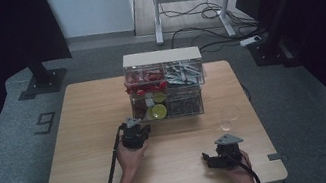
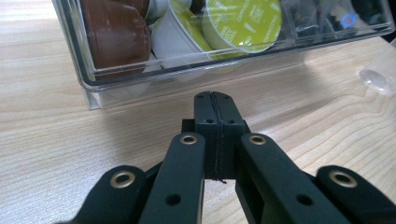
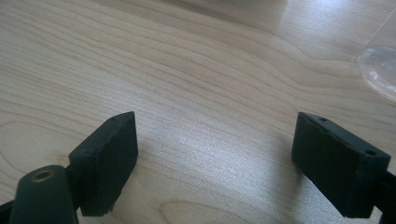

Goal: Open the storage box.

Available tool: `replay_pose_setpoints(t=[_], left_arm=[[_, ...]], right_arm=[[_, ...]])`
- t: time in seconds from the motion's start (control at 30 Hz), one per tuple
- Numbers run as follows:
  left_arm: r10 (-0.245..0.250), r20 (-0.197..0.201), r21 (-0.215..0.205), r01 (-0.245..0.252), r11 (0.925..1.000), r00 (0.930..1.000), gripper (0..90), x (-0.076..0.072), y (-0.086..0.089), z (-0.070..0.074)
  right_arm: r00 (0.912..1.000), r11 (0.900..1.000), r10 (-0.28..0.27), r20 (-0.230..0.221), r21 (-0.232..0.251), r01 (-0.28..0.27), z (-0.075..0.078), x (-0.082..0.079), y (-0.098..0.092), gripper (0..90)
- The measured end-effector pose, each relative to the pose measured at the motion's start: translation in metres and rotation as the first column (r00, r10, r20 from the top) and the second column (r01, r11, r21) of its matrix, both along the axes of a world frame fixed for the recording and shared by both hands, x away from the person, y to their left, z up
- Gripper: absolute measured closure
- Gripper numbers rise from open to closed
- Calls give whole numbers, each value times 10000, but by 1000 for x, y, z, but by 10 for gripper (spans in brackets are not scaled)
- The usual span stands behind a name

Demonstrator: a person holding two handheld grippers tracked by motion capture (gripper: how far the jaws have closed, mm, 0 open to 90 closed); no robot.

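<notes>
Organiser: clear drawer box [image 1: 165, 83] at the worktop's [image 1: 85, 151] far middle, its lower-left drawer [image 2: 154, 70] holding coffee capsules.
Left gripper [image 2: 218, 109]: clenched on nothing, just before that drawer, likely poised to nudge it.
Right gripper [image 3: 215, 154]: released, resting nearer the person, beside a clear glass [image 1: 228, 118].

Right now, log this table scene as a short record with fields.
surface: wooden table
storage: clear drawer organiser at the far middle of the table, white top
lower left drawer: brown and green-lidded capsules
left hand-held gripper: jaws shut, empty, pointing at the lower left drawer, just short of it
right hand-held gripper: jaws open, nothing between them, low over bare wood
clear cup: on the table between the organiser and the right hand-held gripper
</notes>
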State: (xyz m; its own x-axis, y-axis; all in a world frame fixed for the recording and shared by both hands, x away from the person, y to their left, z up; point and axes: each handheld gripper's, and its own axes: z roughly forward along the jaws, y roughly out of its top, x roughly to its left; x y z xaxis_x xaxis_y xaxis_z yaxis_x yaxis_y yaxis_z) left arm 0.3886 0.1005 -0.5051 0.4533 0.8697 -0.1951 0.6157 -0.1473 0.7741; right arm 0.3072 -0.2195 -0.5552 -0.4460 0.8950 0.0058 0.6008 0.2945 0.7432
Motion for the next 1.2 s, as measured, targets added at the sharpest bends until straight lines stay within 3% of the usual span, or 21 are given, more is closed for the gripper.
replay_pose_setpoints(t=[0.43,1.2], left_arm=[[66,-25,25,-66,10000,10000,900,11,-6,1],[72,-134,248,-69,9997,9999,900,12,-5,6]], right_arm=[[10000,10000,-1,-2,5,1,0,0,0,144],[10000,10000,-1,-2,5,1,0,0,0,144]])
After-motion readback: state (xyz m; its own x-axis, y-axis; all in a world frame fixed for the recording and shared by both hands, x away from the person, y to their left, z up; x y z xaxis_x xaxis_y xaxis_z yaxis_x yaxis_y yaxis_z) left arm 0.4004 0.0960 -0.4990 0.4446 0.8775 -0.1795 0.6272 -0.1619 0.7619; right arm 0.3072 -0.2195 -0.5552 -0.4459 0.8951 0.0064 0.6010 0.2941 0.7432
